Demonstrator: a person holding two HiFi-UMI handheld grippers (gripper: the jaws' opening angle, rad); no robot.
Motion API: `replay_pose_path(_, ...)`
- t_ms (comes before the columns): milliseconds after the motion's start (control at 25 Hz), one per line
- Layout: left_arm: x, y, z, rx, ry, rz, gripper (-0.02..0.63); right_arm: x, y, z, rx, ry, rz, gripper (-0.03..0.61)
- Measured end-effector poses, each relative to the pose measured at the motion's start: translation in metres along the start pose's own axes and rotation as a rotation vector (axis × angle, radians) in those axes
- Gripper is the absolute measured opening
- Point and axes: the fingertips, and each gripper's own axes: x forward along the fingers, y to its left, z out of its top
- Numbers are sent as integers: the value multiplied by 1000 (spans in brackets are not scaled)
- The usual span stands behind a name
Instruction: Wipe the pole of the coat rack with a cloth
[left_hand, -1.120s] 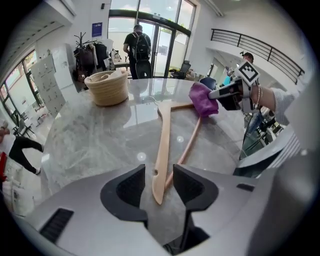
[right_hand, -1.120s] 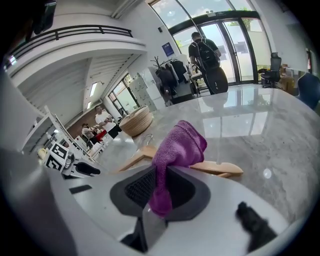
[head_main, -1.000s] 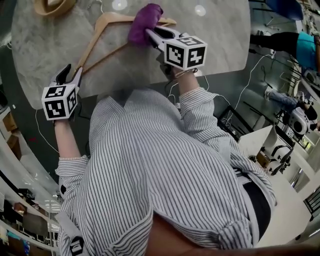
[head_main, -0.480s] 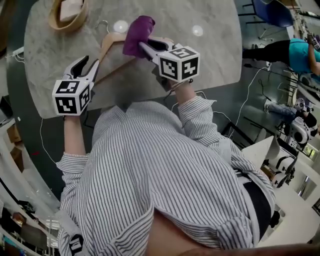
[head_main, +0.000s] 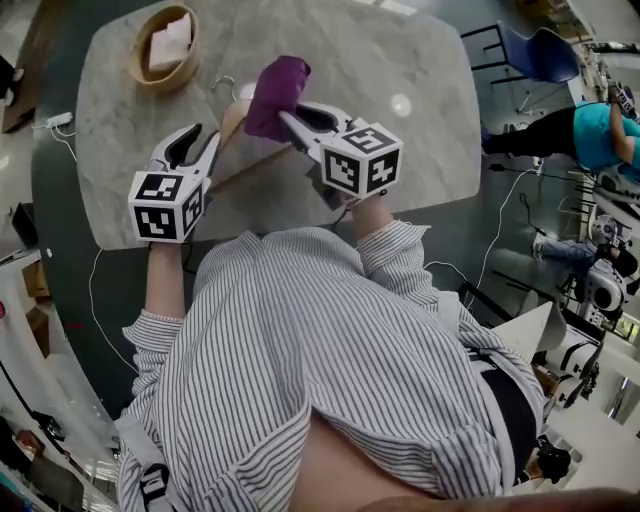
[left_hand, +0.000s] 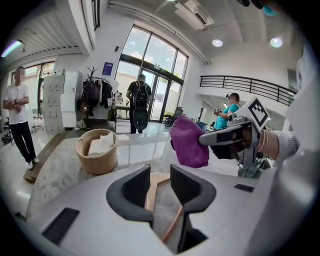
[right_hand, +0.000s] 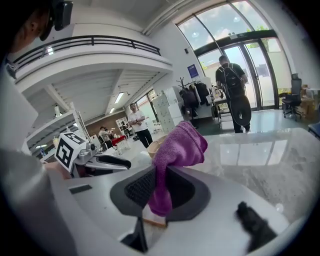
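Note:
My right gripper (head_main: 287, 112) is shut on a purple cloth (head_main: 275, 85), which hangs bunched from its jaws above the marble table (head_main: 400, 60). The cloth (right_hand: 175, 150) rises out of the right gripper (right_hand: 160, 195). My left gripper (head_main: 195, 140) hovers open at the left; its jaws have just been closing a little, with nothing gripped. A wooden hanger (head_main: 233, 115) lies on the table beneath, and it shows through the gap of the left gripper (left_hand: 160, 187). A coat rack (left_hand: 92, 92) hung with dark clothes stands far off by the glass doors.
A round basket (head_main: 165, 45) with white cloths sits at the table's far left corner. A blue chair (head_main: 545, 50) stands beyond the table's right end. A cable (head_main: 60, 125) runs by the left edge. People (left_hand: 17, 115) stand in the hall.
Both grippers have risen off the table. The left one has drifted right, away from the hanger's end. The purple cloth came up with the right gripper.

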Motion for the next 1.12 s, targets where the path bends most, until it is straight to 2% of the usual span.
replay_pose_path(240,-1,-8,17,-20,-61,-11,100,-7,13,22,-117,-74,-3,63)
replay_pose_path(600,-8,-16,38,-14,-166,-9,76,-20,33,40,-143,-201,56,63)
replay_pose_path(1120,-7,-25,42,19,-181,-3,34,-14,34,25,-118,-169,74,63)
